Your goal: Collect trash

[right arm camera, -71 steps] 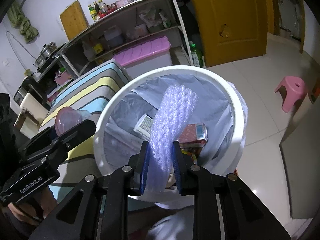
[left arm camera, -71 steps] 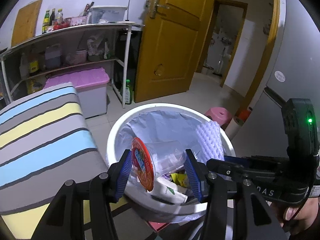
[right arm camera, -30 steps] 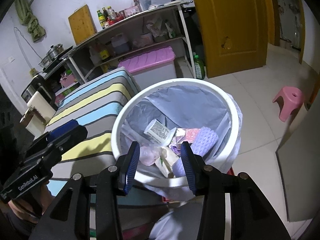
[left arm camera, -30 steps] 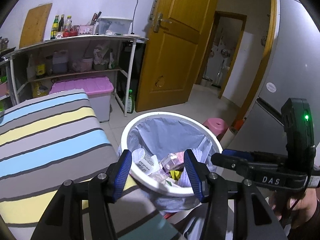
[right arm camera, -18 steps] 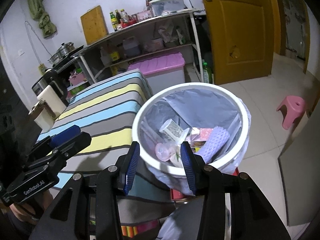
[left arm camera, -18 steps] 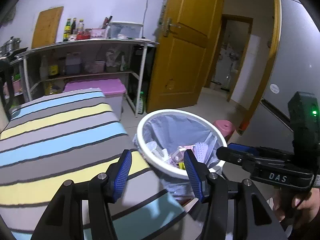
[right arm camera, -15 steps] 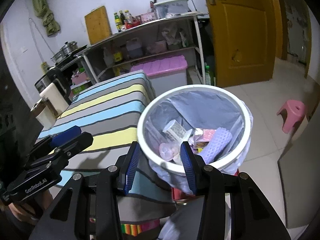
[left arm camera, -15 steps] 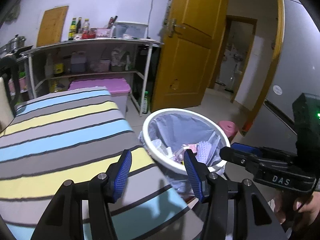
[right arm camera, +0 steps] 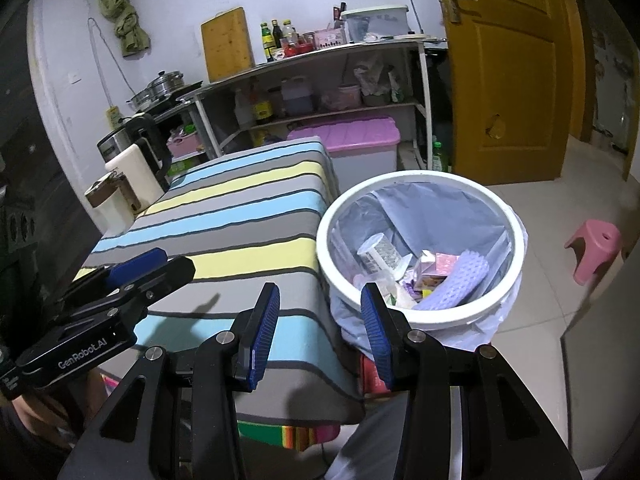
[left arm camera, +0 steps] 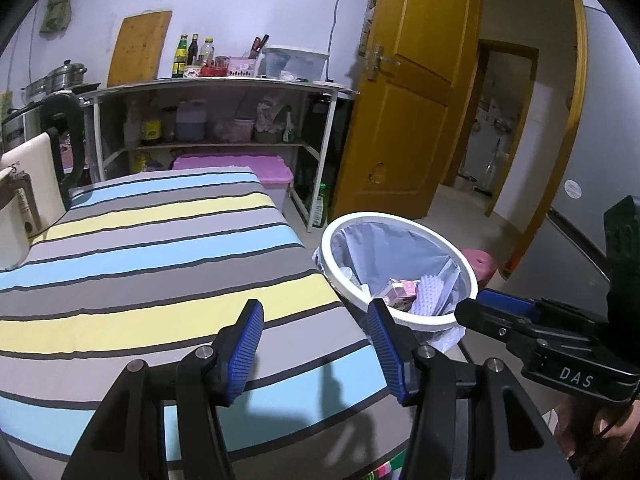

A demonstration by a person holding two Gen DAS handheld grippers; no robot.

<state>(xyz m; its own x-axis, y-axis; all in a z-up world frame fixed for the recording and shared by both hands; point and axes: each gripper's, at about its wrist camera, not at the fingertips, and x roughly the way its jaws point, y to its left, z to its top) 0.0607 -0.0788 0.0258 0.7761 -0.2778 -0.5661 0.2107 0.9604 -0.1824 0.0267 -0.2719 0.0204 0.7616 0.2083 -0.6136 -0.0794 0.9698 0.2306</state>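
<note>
A white trash bin (right arm camera: 516, 280) lined with a pale bag stands on the floor at the table's right end. Inside lie a purple foam sleeve (right arm camera: 460, 280), small cartons (right arm camera: 378, 254) and wrappers. The same bin (left arm camera: 460, 322) shows in the left wrist view with the foam sleeve (left arm camera: 428, 296) in it. My left gripper (left arm camera: 316, 344) is open and empty above the striped tablecloth (left arm camera: 140, 260). My right gripper (right arm camera: 320, 322) is open and empty over the table's corner, just short of the bin's near rim.
A kettle and a cream canister (right arm camera: 120, 188) stand at the table's far left. Behind are a metal shelf (right arm camera: 320, 80) of bottles and jars, a pink-lidded box (right arm camera: 348, 136), a yellow door (right arm camera: 504, 68) and a pink stool (right arm camera: 596, 248) on the tiled floor.
Both grippers dropped their loads, a lidded cup and the foam sleeve, into the bin. Both then drew back and swung left, so more of the striped table shows.
</note>
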